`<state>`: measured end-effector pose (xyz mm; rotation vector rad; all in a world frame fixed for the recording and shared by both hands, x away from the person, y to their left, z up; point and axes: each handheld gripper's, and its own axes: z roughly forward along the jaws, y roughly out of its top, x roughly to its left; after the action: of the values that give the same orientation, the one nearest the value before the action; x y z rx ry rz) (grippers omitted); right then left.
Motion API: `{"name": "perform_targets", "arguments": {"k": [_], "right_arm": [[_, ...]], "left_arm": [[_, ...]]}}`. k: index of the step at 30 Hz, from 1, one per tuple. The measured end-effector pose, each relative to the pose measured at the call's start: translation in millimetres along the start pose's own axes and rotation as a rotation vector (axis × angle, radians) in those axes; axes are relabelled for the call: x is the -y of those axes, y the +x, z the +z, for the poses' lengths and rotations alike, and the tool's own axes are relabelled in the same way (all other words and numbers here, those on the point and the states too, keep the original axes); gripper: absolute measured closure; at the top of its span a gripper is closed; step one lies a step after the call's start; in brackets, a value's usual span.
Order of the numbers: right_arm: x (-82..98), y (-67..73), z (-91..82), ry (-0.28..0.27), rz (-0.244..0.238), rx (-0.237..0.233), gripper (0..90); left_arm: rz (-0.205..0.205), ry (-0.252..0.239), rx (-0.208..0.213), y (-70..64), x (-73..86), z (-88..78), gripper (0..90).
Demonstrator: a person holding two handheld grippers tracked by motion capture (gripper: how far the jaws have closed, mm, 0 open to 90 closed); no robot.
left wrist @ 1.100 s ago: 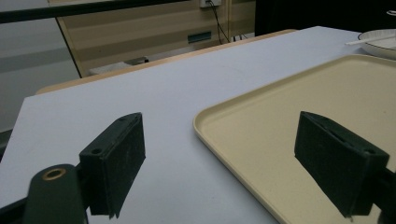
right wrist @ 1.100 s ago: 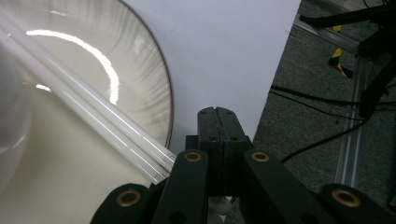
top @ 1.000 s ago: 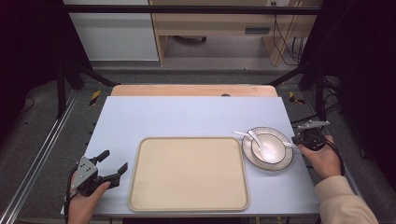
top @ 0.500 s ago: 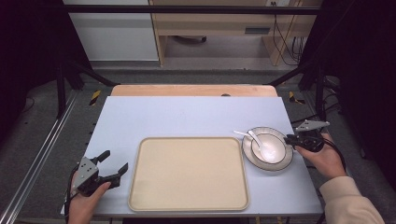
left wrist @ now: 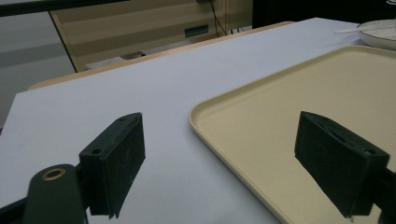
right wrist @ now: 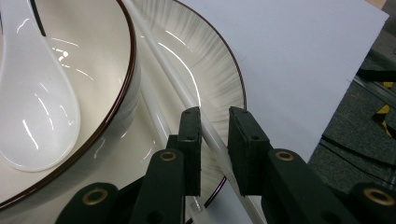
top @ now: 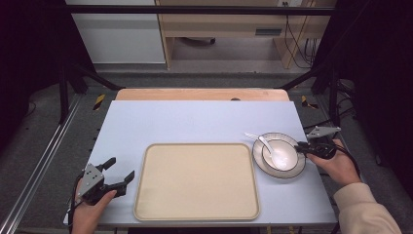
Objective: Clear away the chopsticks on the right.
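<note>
A striped plate (top: 298,169) at the table's right carries a cream bowl (top: 281,156) with a white spoon (top: 267,145) in it. My right gripper (top: 300,148) reaches level over the plate's right rim. In the right gripper view, a white chopstick (right wrist: 187,95) lies on the plate (right wrist: 219,70) beside the bowl (right wrist: 93,56) and passes between the jaws of my right gripper (right wrist: 215,116). Those jaws have just been opening, and a narrow gap shows beside the stick. A second white stick (right wrist: 152,109) lies nearer the bowl. My left gripper (top: 121,167) rests open at the front left, jaws wide and bare.
A large beige tray (top: 197,180) lies at the front middle, between the two hands; its near corner (left wrist: 289,107) sits just ahead of my left gripper (left wrist: 229,168). The table's right edge runs close behind the plate, with dark floor beyond.
My right gripper has edged left onto the plate's rim. The left hand has kept still.
</note>
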<state>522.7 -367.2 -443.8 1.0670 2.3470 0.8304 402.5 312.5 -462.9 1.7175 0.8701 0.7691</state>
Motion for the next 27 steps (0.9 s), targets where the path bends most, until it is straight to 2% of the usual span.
{"name": "perform_targets", "arguments": {"k": [6, 11, 18, 19, 21, 22, 23, 24, 27], "right_arm": [[0.5, -0.5, 1.7, 0.018, -0.014, -0.007, 83.6], [0.1, 0.2, -2.0, 0.018, -0.004, 0.015, 84.0], [-9.8, 6.8, -23.2, -0.053, 0.06, 0.039, 84.1], [-18.3, 19.0, -38.2, -0.102, 0.057, 0.054, 84.2], [-25.1, 30.5, -49.4, -0.131, 0.048, 0.062, 84.1], [-31.3, 42.8, -58.1, -0.159, 0.033, 0.059, 84.1], [-31.3, 42.8, -58.1, -0.159, 0.033, 0.059, 84.1], [-40.9, 69.0, -70.7, -0.182, 0.005, 0.054, 84.1], [-51.3, 114.7, -78.8, -0.2, -0.033, 0.029, 84.1]], "left_arm": [[0.0, 0.001, -0.001, -0.1, -0.1, -0.2, 15.6], [0.002, 0.001, -0.001, -0.2, -0.2, -0.2, 15.5], [-0.002, -0.002, -0.007, 0.6, -0.3, -1.0, 15.6], [-0.004, -0.002, -0.007, 1.0, -0.1, -0.9, 15.5], [-0.004, -0.002, -0.006, 0.9, -0.1, -0.7, 15.5], [-0.003, -0.001, -0.006, 0.8, -0.2, -0.7, 15.5], [-0.003, -0.001, -0.006, 0.8, -0.2, -0.7, 15.5], [0.001, -0.002, -0.004, 0.7, -0.7, -1.1, 15.5], [0.002, -0.003, -0.006, 0.8, -0.9, -1.7, 15.5]]}}
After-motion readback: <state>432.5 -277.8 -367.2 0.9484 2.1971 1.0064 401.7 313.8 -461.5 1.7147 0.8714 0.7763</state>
